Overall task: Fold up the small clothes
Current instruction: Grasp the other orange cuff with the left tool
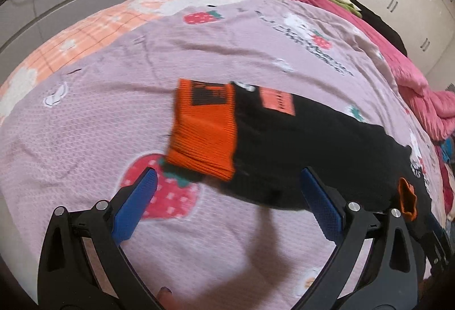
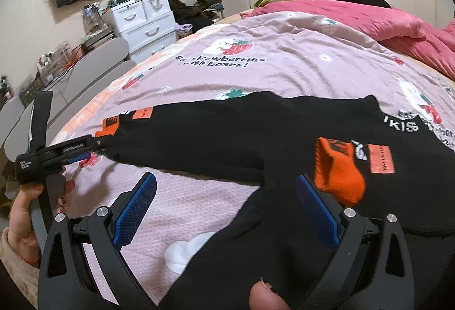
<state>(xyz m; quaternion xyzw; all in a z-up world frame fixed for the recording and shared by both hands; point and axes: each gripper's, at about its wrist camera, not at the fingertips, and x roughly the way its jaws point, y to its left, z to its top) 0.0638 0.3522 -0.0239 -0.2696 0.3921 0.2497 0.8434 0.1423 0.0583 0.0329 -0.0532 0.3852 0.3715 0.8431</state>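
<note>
Black garment spread on the bed, both tongs open

A pink strawberry bedspread (image 2: 284, 65) covers the bed; on it lies the black sweatshirt (image 2: 227, 136), sleeves ending in orange cuffs (image 1: 203, 133). Left tongs (image 1: 227, 196) and right tongs (image 2: 226, 196) hover over it, each spread wide, gripping nothing.

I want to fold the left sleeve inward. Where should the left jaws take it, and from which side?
Grip the orange cuff of the black sweater at its near open end, coming from the near side. The left gripper is open and faces it; the ribbed cuff lies flat on the bedspread.
</note>
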